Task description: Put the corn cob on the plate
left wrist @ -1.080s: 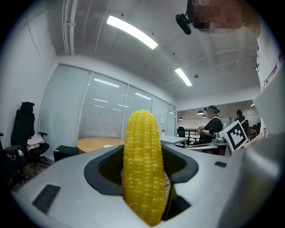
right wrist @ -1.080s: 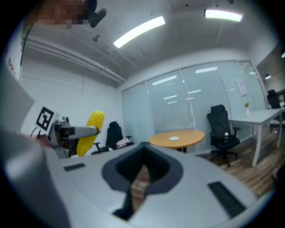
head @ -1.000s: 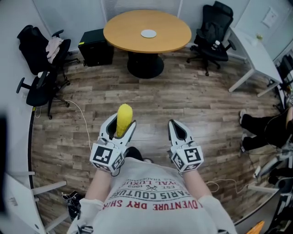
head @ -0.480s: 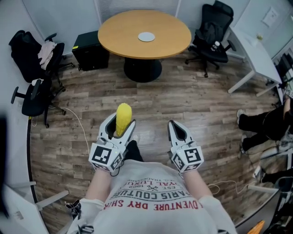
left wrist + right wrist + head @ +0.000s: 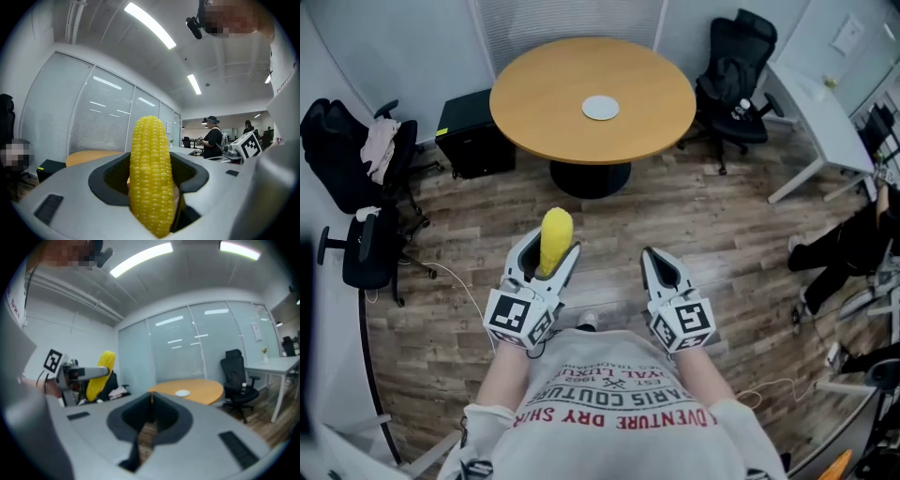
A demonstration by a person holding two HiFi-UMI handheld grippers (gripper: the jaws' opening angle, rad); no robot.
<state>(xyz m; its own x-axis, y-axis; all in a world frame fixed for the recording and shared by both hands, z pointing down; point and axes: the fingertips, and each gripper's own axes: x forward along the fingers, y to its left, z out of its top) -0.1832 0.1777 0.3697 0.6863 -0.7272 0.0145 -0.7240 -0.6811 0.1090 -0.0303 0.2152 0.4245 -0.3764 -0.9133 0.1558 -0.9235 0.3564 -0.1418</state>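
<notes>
Compared with a second ago, the round light-wood surface (image 5: pixel 544 89) shows larger and lower in the head view, and the small white round plate (image 5: pixel 601 108) on it has come nearer. The black office chairs (image 5: pixel 342 164) at the left have slid toward the edge of the frame. Both grippers keep the same pose. The left gripper (image 5: pixel 549 246) still pinches the yellow corn cob (image 5: pixel 555 234) between its fingers. They grip it low down, so most of the cob stands upright above the fingertips. The cob is bright yellow, with even rows of kernels and a rounded tip. The plate lies well beyond the fingers, far from the cob. The right gripper (image 5: pixel 656 259), beside the left one, has its fingers pressed together.
</notes>
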